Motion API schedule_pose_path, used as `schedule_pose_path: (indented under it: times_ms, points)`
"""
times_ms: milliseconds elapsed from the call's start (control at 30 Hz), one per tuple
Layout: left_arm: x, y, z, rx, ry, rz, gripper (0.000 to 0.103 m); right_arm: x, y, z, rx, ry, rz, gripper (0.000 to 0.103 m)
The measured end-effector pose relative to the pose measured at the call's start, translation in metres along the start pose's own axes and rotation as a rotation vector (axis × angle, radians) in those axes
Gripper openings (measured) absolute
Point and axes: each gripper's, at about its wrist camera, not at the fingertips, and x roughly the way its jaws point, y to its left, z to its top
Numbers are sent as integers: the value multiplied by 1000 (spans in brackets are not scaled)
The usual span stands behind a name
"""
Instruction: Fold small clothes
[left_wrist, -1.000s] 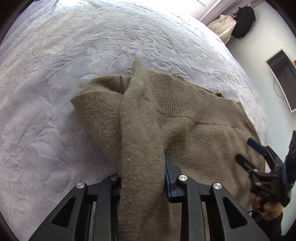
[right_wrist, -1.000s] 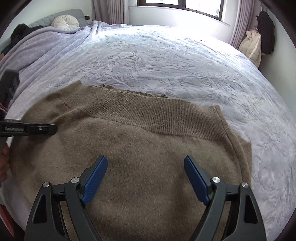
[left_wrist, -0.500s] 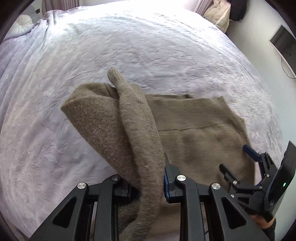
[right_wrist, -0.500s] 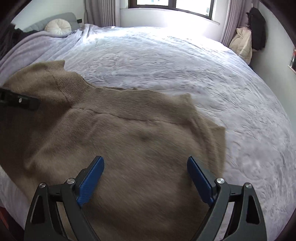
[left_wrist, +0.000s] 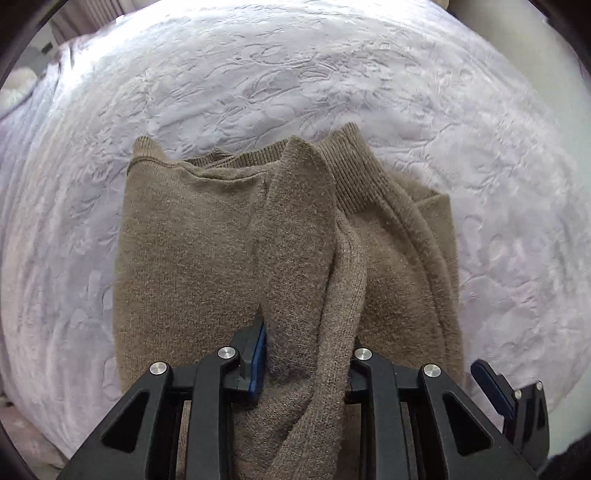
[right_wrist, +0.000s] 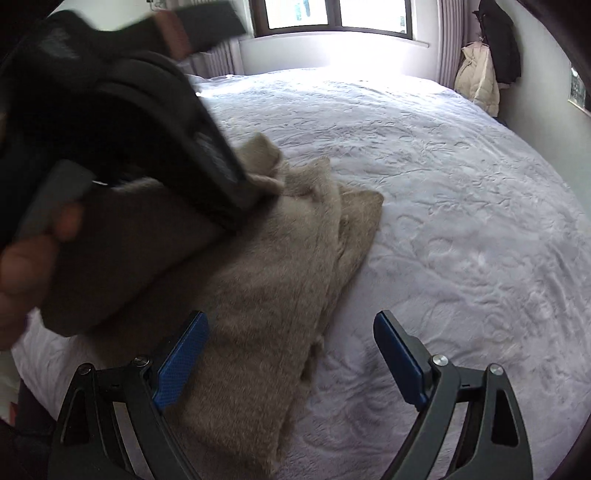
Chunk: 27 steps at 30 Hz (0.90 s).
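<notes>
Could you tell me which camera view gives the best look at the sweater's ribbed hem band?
The left wrist view: the ribbed band is sharp and unobstructed beyond the left claw, which pinches the sweater. In the right wrist view the sweater is motion-blurred and partly hidden; no ribbing is discernible.

Brown sweater (left_wrist: 192, 240) fold in left gripper (left_wrist: 306, 354)

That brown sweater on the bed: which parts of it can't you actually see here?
- Left wrist view: the sweater near hem is cut off by the frame edge and covered by the left gripper.
- Right wrist view: its left part is hidden behind the blurred left gripper; the knit is motion-blurred.
</notes>
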Motion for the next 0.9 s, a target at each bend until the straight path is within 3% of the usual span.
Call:
schedule_pose_path:
  times_ms: [133,367,467,533,567,600,733,767,800,833,900]
  points:
    - [-16,-1,0,-2,-35,-25,25,1,11,-8,-38,-34,55,93]
    - [-55,-14,-7,11,-90,-88,22,-23,21,-7,-121,-130,-13,93]
    - [-56,-38,-5,61,-111,-73,22,-29,11,-10,-110,-123,-17,93]
    - [-36,-50,2,52,-69,-62,23,-28,5,-12,-102,-111,-23,93]
    - [-26,-51,5,44,-44,-62,25,-27,3,-13,-96,-102,-26,93]
    - [-6,-53,9,42,14,-71,38,-26,2,-14,-89,-93,-23,93]
    - [-9,-57,7,68,3,-99,54,-26,-6,-20,-59,-72,6,93]
    - [-14,-58,7,72,28,-147,74,-27,-7,-21,-56,-71,12,93]
    - [-18,-57,8,67,45,-190,85,-29,-8,-22,-54,-70,20,93]
    - [-30,-55,8,49,56,-263,85,-30,-10,-22,-53,-71,26,93]
    - [-46,-54,7,51,75,-332,85,-35,-11,-20,-43,-79,38,93]
